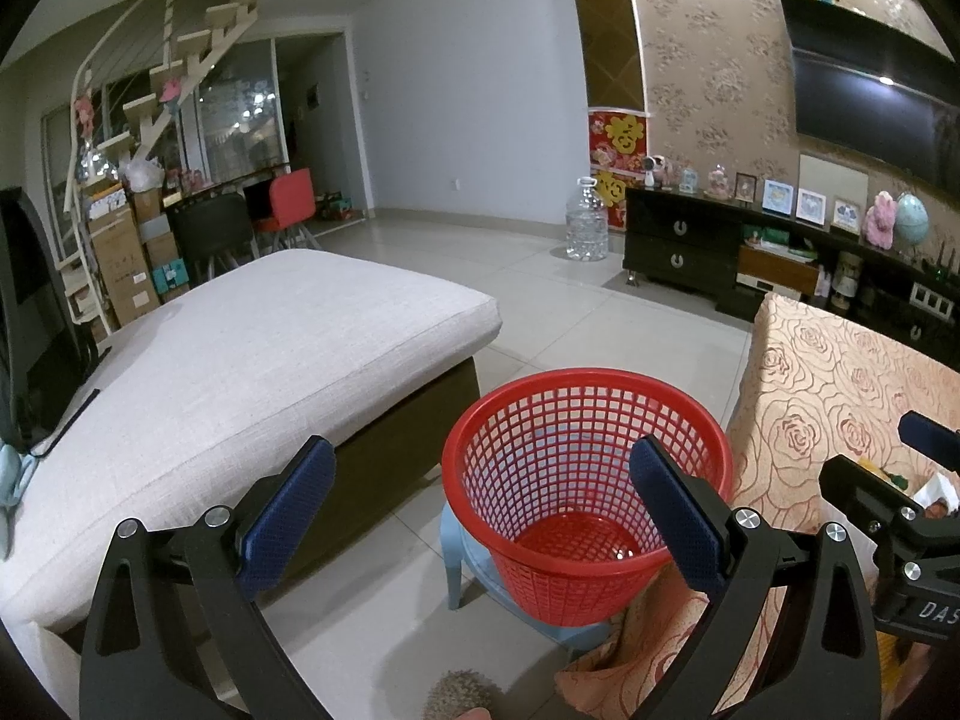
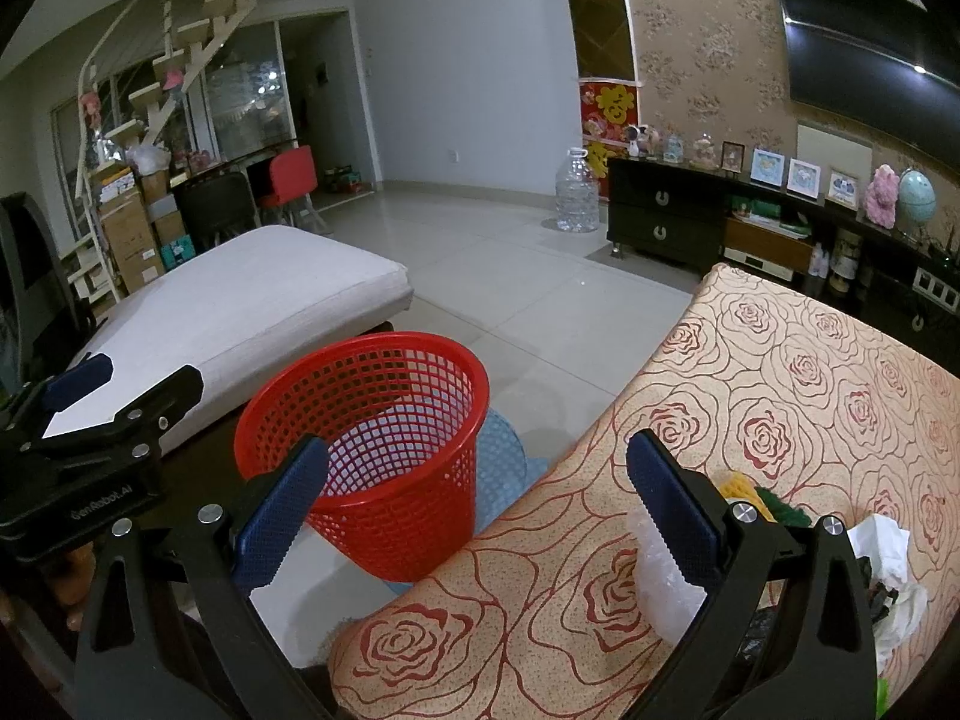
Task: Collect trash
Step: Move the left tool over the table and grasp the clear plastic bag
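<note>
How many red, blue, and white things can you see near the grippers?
Red: 1, the mesh basket
Blue: 1, the stool under the basket
White: 2, the crumpled tissue and the sofa cushion
Total: 4

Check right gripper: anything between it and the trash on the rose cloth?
Nothing visible. The right gripper is open over the rose cloth; the crumpled clear plastic lies beside its right finger, more trash further right.

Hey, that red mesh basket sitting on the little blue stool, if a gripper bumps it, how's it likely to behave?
The red mesh basket looks like thin open-lattice plastic and seems empty, so probably very light. It narrows toward its base and sits tilted on the blue stool, so a nudge near the rim could well tip it or slide it off. Its wall may flex if pinched.
</note>
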